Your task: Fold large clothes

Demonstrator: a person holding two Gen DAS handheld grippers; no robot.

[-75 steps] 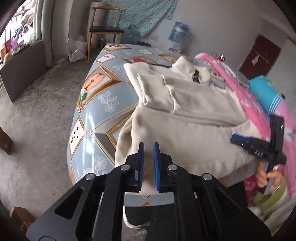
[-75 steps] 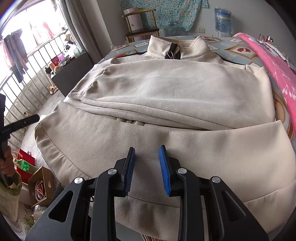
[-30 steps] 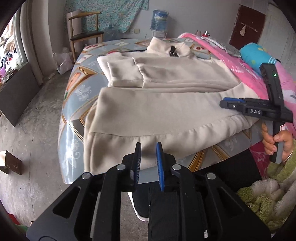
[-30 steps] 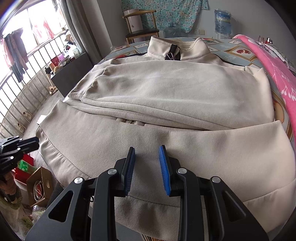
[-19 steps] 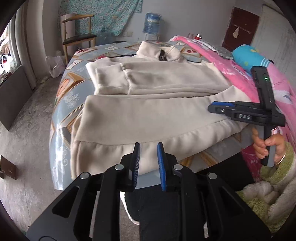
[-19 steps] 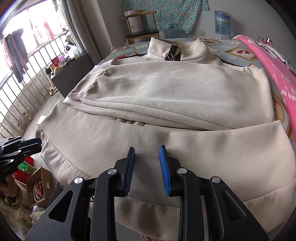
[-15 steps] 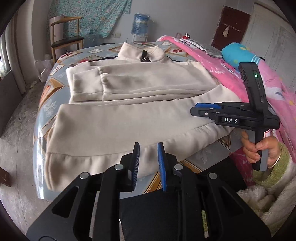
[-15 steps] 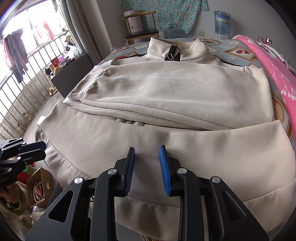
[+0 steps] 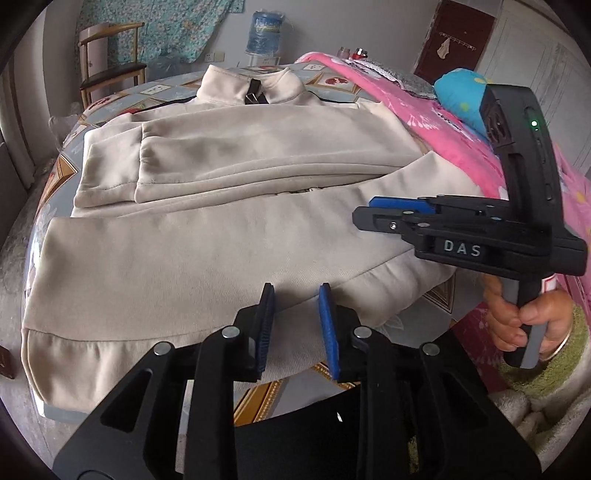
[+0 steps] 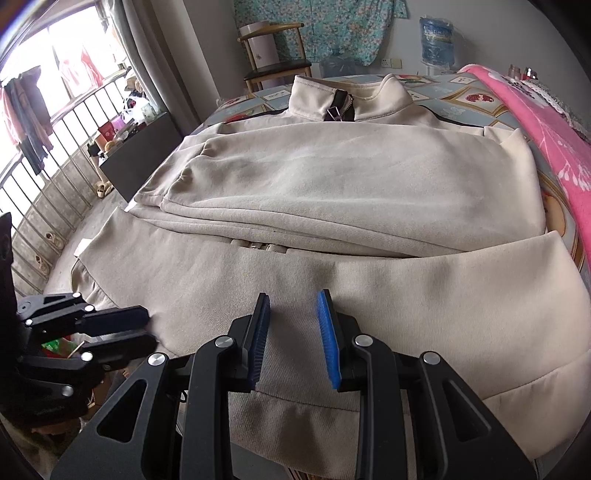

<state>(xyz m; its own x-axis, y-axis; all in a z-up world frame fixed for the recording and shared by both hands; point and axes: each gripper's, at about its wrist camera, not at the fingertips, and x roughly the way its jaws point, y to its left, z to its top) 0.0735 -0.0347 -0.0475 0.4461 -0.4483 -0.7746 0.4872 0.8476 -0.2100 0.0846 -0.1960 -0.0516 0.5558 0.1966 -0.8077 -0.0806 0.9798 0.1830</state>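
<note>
One cream jacket (image 9: 207, 236), two grippers, one chair (image 10: 275, 68), one water jug (image 9: 265, 31)

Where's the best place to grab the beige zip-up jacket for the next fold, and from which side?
Take the beige zip-up jacket by its bottom hem band, coming from the near table edge. The hem hangs free over that edge, so pads could slip above and below it; the folded sleeves farther back lie flat.

The jacket (image 9: 229, 236) is plain cream with a black zip (image 9: 253, 96) at the collar. Under it the tablecloth (image 9: 155, 88) is pale blue with gold-framed picture squares. The blanket (image 9: 436, 125) is pink with white flowers, the pillow (image 9: 460, 92) turquoise with yellow dots. Both grippers (image 9: 295, 325) (image 10: 293, 332) are black with blue pads.
</note>
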